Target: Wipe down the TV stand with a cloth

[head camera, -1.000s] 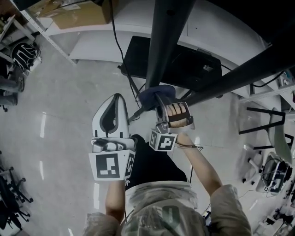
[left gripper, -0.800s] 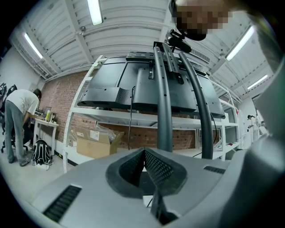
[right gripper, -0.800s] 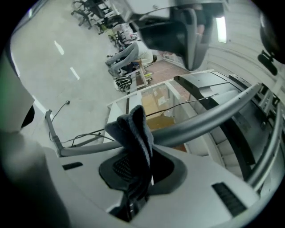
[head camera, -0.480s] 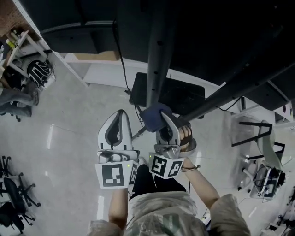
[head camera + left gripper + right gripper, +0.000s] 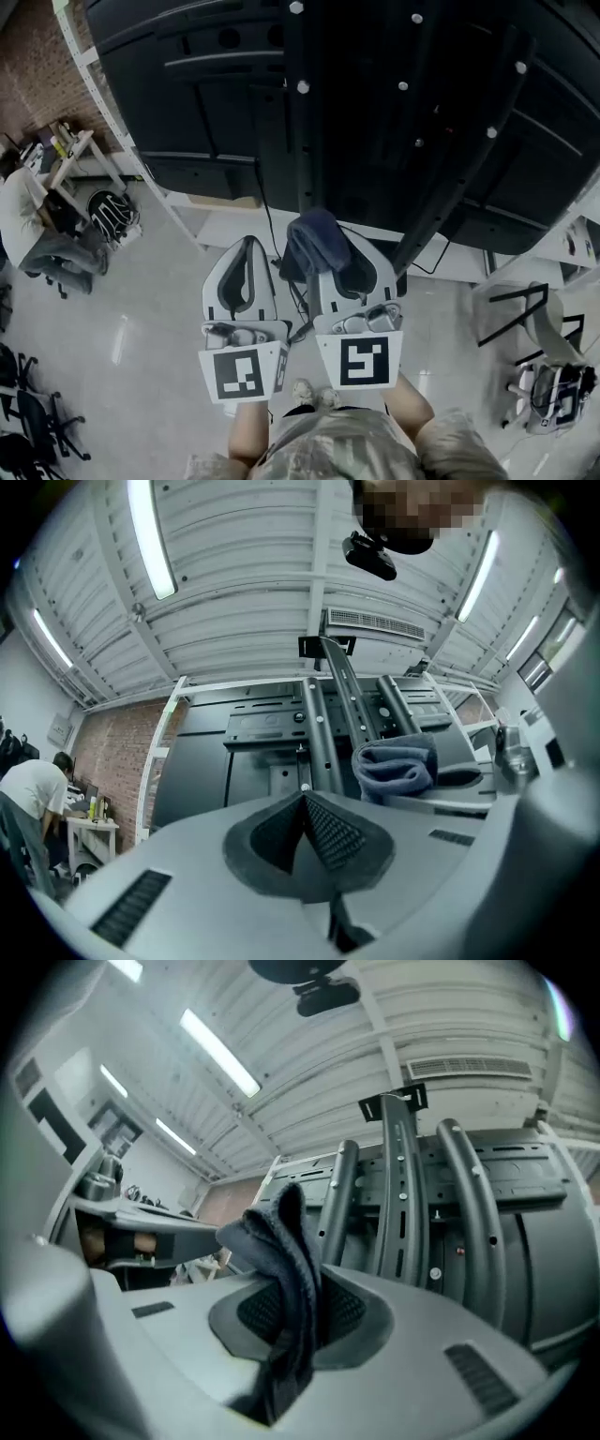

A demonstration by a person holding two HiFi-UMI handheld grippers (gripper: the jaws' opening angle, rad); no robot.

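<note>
The TV stand's dark upright posts (image 5: pixel 300 141) rise in front of me, bolted to the black back of the TV (image 5: pixel 187 94). My right gripper (image 5: pixel 330 251) is shut on a dark blue cloth (image 5: pixel 314 239), which bunches over its tip just below the posts. In the right gripper view the cloth (image 5: pixel 286 1260) hangs folded between the jaws, with the posts (image 5: pixel 398 1194) beyond. Beside it on the left, my left gripper (image 5: pixel 246 242) is shut and holds nothing; its pads (image 5: pixel 319 827) meet in the left gripper view. Whether the cloth touches the stand is unclear.
A black cable (image 5: pixel 272 220) hangs down from the TV between the grippers. A white shelf frame (image 5: pixel 178 211) runs below the TV. A person sits at a desk (image 5: pixel 37 225) at the left, next to a backpack (image 5: pixel 112 216). Office chairs (image 5: pixel 28 412) stand lower left, a white chair (image 5: pixel 548 375) right.
Both grippers have risen from the stand's base near the floor up to the TV's back. The right gripper kept the cloth. The head view tilted upward.
</note>
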